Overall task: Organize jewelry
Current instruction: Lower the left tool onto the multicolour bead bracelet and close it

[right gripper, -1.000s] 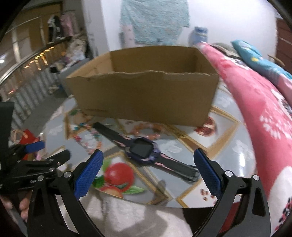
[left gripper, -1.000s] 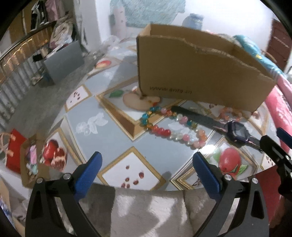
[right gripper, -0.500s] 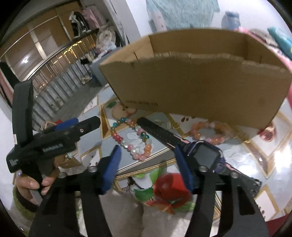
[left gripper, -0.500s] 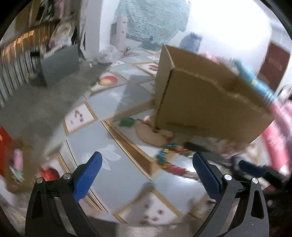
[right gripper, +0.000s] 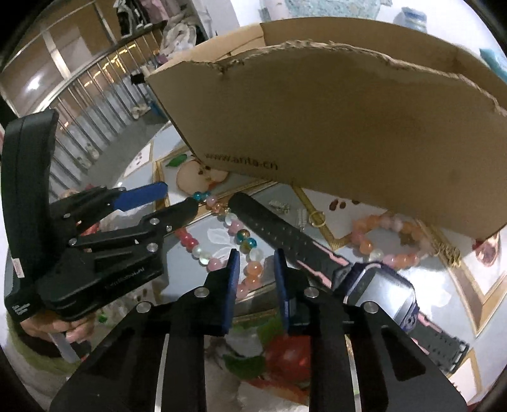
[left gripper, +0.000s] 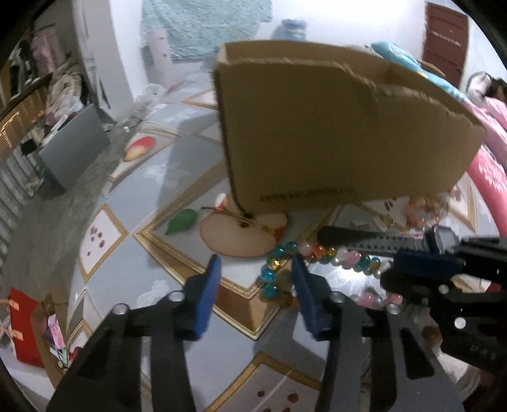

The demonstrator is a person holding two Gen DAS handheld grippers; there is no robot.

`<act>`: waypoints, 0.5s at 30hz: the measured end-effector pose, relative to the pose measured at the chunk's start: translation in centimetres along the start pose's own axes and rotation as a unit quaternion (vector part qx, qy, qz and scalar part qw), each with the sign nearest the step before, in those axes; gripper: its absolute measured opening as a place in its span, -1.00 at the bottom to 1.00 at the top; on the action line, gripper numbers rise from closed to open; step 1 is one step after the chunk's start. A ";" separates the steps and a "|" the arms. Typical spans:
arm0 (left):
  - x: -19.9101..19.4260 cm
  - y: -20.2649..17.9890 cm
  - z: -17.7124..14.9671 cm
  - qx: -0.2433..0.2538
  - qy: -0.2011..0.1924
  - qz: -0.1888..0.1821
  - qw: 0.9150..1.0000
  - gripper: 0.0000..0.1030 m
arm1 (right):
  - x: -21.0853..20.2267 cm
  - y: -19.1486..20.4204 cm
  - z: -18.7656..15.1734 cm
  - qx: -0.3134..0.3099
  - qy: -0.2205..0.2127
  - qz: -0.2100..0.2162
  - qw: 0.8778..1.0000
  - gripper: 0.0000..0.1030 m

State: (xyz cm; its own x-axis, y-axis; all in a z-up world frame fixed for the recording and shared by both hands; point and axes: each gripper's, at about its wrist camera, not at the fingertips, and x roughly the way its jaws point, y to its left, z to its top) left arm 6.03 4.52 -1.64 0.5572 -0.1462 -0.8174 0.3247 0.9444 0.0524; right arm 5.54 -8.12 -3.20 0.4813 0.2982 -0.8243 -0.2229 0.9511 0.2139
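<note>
Item: multicoloured glass-bead bracelet [right gripper: 221, 241], lying on the fruit-patterned tablecloth [left gripper: 133, 196] before the open brown cardboard box [right gripper: 332, 126], partly under the black-strapped smartwatch [right gripper: 374, 285]. Right gripper [right gripper: 253, 269], jaws wide a second ago, now narrowed to a small gap above the beads, grasping nothing. Left gripper [left gripper: 253, 285] likewise half-closed, empty, beside the bracelet's end. Pickup judged imminent.

You are working over a glossy fruit-print tablecloth [left gripper: 133, 202] with gold-bordered squares. White wall [left gripper: 348, 22] behind, teal textile [left gripper: 206, 25] hanging on it; dark red door [left gripper: 445, 31] far right. Metal railing [right gripper: 95, 95] and wood panelling [right gripper: 63, 41] to your left. Grey box [left gripper: 73, 152] on the floor.
</note>
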 end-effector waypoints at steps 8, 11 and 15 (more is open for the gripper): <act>0.9 -0.6 0.8 0.028 0.010 -0.018 0.999 -0.64 | 1.1 1.0 0.6 -0.046 -0.001 -0.033 0.998 -0.80; 1.1 -0.9 1.0 0.034 0.007 -0.011 0.999 -0.82 | 1.2 0.5 0.9 -0.042 -0.001 -0.018 0.999 -0.85; 0.6 -0.5 1.0 0.018 0.002 -0.018 1.000 -0.82 | 0.6 -0.6 1.0 -0.015 0.001 0.021 1.000 -0.86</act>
State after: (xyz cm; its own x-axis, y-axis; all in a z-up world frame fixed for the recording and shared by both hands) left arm 7.00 3.66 -1.57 0.5415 -0.1780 -0.8217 0.3710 0.9276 0.0435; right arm 6.84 -8.44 -3.34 0.4692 0.3369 -0.8163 -0.2687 0.9350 0.2315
